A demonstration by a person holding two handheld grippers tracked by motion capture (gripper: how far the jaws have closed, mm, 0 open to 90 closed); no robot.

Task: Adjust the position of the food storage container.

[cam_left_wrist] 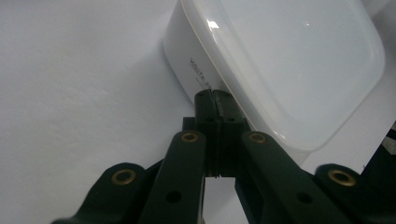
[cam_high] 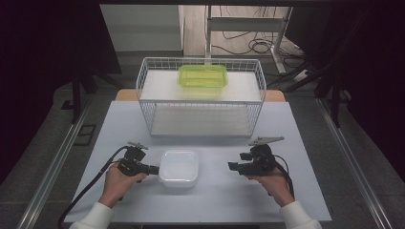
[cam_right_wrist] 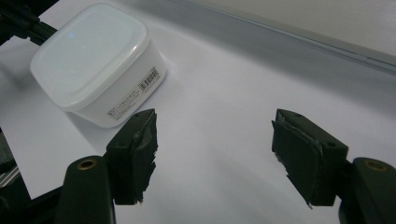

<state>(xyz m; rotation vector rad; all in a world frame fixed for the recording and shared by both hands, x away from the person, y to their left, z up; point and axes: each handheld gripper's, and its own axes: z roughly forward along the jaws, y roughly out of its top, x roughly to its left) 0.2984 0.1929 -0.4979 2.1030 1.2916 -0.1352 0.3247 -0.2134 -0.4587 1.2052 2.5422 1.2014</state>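
I press my left claw (cam_left_wrist: 215, 100) together, seemingly on the white container's (cam_high: 178, 168) lid rim to steady it, while my right claw (cam_right_wrist: 215, 158) waits spread.

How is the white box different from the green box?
The white box is milky white with a lid on; the green box is bright, see-through yellow-green. The white box sits on the table between the grippers; the green box sits up on the wire rack. The white box looks squarer, the green box longer. Both have rounded corners.
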